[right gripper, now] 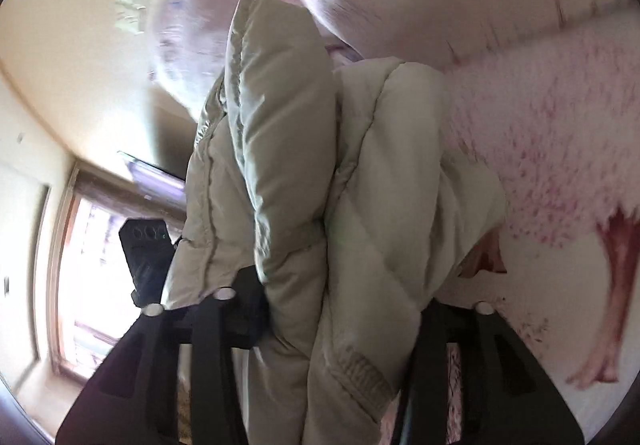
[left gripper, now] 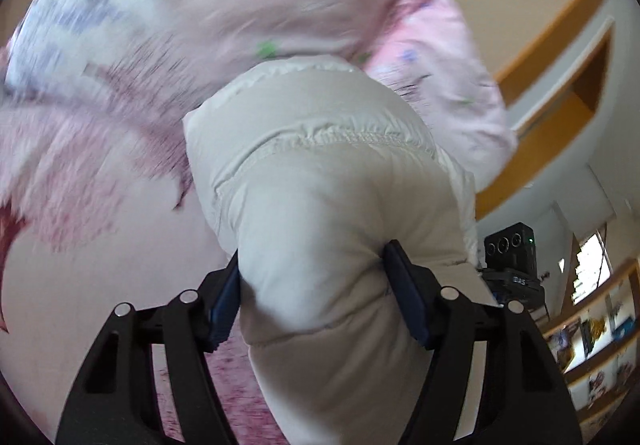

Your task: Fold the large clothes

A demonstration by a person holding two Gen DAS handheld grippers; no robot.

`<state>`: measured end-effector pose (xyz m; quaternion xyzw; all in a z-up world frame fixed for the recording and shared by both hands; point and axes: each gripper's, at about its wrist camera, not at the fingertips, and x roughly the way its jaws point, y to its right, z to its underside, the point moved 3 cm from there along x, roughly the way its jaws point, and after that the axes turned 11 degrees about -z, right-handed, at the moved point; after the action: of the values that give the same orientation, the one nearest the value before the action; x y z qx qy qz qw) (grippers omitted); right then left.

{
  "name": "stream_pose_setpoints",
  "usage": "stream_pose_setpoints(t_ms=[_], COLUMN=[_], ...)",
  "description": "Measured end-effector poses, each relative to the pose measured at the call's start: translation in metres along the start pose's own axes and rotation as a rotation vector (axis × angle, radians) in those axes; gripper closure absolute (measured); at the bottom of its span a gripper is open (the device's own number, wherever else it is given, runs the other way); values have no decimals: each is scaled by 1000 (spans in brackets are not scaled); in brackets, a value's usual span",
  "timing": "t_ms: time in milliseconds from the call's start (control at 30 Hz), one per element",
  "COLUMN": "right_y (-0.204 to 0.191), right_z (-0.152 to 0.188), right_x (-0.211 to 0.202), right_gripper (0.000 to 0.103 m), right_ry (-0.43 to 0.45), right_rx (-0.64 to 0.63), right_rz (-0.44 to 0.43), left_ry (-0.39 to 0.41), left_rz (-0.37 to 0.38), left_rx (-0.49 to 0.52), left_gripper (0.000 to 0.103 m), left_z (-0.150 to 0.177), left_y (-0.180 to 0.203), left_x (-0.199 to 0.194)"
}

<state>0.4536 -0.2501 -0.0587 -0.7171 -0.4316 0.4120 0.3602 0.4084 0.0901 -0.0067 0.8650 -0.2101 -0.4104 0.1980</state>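
Soft daylight enters through the window [right gripper: 86, 265], blown out white. Motion blur smears the pink bedding [left gripper: 120, 45]; fisheye edges bend and darken.

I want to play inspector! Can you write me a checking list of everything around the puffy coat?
Surface: pink bedspread with a red tree print, blurred.
Job's things: cream puffy coat, bunched and held up by both tools.
Clutter: pink patterned quilt behind the coat.
Grippers: left tool shut on the coat; right tool shut on the coat, its fingers mostly hidden by fabric.
Cables: nothing seen.
Surroundings: window, cream wall, wooden shelves, black camera unit.
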Motion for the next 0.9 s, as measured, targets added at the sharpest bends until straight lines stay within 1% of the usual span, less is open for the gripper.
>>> stream_pose_setpoints(t_ms=[33,67,133,200,267,300,333,400,433,500,533,600,633,700,733,767,800,833,900], right_y=[4,6,7,11,23,28,34,33,28,13,2,-18,-30,-52,-68,-81,-92,-104,-114], right_z=[1,4,7,14,19,23,26,28,32,32,34,39,43,51,56,62,67,77,86], right_x=[1,2,3,0,1,-1,-1,-2,-2,-6,-14,-29,-40,-55,-59,-58,-53,-45,-29], right_gripper=[52,51,50,50,48,48,47,44,41,38,38,37,37,37,38,40,49,56,63], right_ry=[3,4,13,30,59,72,87,98,100,116,135,194,245,336,383,405,410,388,337], right_rx=[16,39,62,85,143,172,197,185,159,106,61,-16,-63,-145,-217,-274,-338,-418,-511], right_rz=[2,16,61,92,77,61,42,66,110,197,256,328,359,400,421,429,431,434,455], left_ry=[1,2,9,2,-20,-22,-18,0,25,81,125,197,234,279,286,286,278,259,225], left_rz=[13,7,-43,-71,-75,-83,-106,-152,-192,-267,-305,-337,-360,-387,-387,-384,-380,-377,-370], left_rx=[0,11,66,86,70,66,68,82,100,151,192,250,287,349,369,386,398,409,425], left_gripper=[32,31,26,22,17,12,9,8,9,11,11,11,11,11,11,11,11,11,11], left_z=[2,2,4,5,5,6,9,8,8,8,11,18,22,30,32,37,40,44,50], left_y=[-4,-2,5,11,11,10,10,15,20,34,42,54,62,80,87,91,95,101,107], left_x=[1,2,5,10,18,21,21,19,12,-1,-14,-36,-49,-61,-63,-66,-65,-62,-54])
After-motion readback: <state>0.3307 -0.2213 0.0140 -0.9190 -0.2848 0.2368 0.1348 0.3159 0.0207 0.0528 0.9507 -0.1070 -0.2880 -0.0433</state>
